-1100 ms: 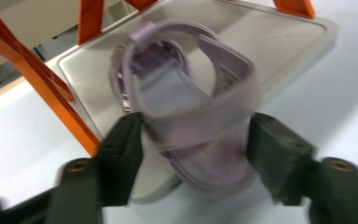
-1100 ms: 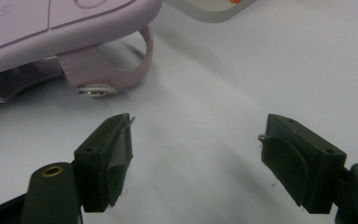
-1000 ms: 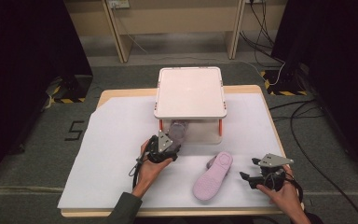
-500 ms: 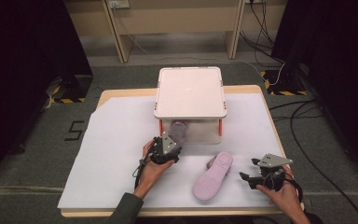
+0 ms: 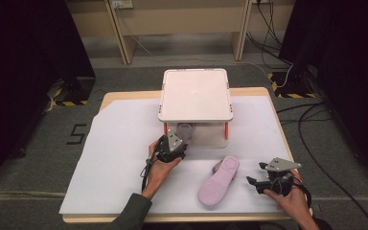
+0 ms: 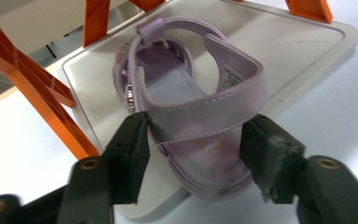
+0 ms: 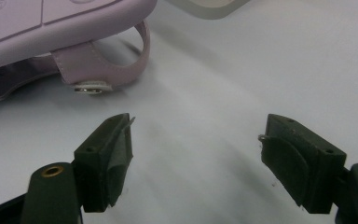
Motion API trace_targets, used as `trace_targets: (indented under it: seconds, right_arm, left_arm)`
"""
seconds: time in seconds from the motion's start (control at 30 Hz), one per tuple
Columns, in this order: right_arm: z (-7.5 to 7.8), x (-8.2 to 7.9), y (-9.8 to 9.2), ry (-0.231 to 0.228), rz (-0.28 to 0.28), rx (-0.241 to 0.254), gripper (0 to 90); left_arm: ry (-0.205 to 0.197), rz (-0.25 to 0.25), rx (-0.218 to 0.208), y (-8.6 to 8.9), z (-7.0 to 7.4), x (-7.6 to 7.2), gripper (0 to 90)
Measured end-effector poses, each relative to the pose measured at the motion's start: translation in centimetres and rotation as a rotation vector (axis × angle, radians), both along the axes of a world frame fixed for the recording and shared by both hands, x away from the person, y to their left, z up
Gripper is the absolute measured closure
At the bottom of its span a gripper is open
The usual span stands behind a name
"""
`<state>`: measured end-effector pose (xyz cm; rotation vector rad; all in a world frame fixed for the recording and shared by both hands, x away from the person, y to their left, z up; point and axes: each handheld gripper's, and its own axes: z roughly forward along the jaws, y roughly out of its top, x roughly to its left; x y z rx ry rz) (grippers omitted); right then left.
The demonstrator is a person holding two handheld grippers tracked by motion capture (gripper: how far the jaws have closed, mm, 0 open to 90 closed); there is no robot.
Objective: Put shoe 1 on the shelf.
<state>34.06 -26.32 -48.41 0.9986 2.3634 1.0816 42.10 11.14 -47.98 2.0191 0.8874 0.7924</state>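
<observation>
A lilac sandal (image 5: 185,130) stands upright on the lower tray (image 6: 279,51) of a small white stand (image 5: 195,93) with orange legs. My left gripper (image 5: 175,143) reaches in at the stand's front; its jaws have just been closing. In the left gripper view both pads touch the sides of the sandal (image 6: 191,93) at its heel strap, so my left gripper (image 6: 196,135) is shut on it. A second lilac sandal (image 5: 219,180) lies sole up on the white sheet. To its right my right gripper (image 5: 254,183) is open, jaws wide over bare sheet (image 7: 198,140), the sandal's (image 7: 51,28) strap just beyond.
A white sheet (image 5: 120,143) covers the wooden table. The stand's orange legs (image 6: 37,93) flank the sandal close on the left gripper's side. Cables and dark cabinets lie on the floor around the table.
The left gripper has edged slightly toward the stand and its jaws have narrowed around the sandal. The right gripper and the sole-up sandal have not moved.
</observation>
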Motion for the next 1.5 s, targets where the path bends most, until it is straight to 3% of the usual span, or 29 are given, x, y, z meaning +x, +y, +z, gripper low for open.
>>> trace_targets:
  seconds: [0.13,0.27,0.37,0.43,0.5,0.53,0.57,0.6,0.67,0.83,0.87,0.9,1.07,1.3,1.5]
  right_arm:
    - [0.0,-0.1,0.0,-0.003,0.004,0.000,25.1]
    - [0.0,0.0,0.0,-0.005,0.003,0.003,25.1]
    - [0.0,0.0,0.0,-0.002,0.006,0.000,25.1]
    - [0.1,-0.1,0.1,-0.005,0.007,-0.001,25.1]
    - [0.0,0.0,0.0,-0.006,0.008,-0.004,25.1]
    - [0.0,0.0,0.0,-0.007,0.007,-0.004,25.1]
    - [0.1,-0.1,0.1,-0.006,0.006,0.000,25.1]
    - [0.1,-0.1,0.1,-0.007,0.006,-0.004,25.1]
    - [0.0,-0.1,0.1,-0.003,0.004,-0.004,25.1]
    - [0.0,0.0,0.1,-0.007,0.007,-0.005,25.1]
    - [0.0,-0.1,0.1,-0.003,0.003,-0.002,25.1]
    - [0.0,0.0,0.1,-0.005,0.006,-0.004,25.1]
    - [0.0,-0.1,0.0,-0.006,0.004,0.000,25.1]
    - [0.0,0.0,0.0,-0.006,0.005,-0.002,25.1]
    - [0.0,0.0,0.0,-0.004,0.005,-0.001,25.1]
  left_arm:
    - [-0.007,-0.029,-0.027,0.7,-0.1,0.1,38.6]
    - [0.001,-0.062,-0.010,1.4,-0.2,-0.7,34.7]
    - [0.021,-0.075,-0.006,1.7,-0.5,-0.9,31.7]
    - [0.057,-0.059,0.003,1.8,-0.8,-0.7,35.1]
    - [0.090,-0.054,-0.039,1.7,-1.1,-0.6,36.6]
    - [0.097,-0.069,-0.040,1.5,-1.2,-0.5,40.3]
    - [0.092,-0.079,-0.025,1.2,-1.2,-0.6,44.6]
    - [0.079,-0.074,0.013,0.8,-1.2,-0.6,45.4]
    - [0.067,-0.071,0.042,0.3,-1.1,-0.5,44.4]
    - [0.065,-0.071,0.001,-1.3,-0.6,0.0,47.8]
    - [0.065,-0.071,0.001,-1.3,-0.6,0.0,48.6]
    - [0.065,-0.065,0.028,-1.8,-0.6,0.5,48.7]
    - [0.077,-0.042,-0.012,-1.8,-0.9,1.7,48.8]
    - [0.088,-0.022,-0.016,-1.8,-0.7,3.0,48.9]
    - [0.074,0.000,0.007,-2.1,-0.8,2.9,47.9]
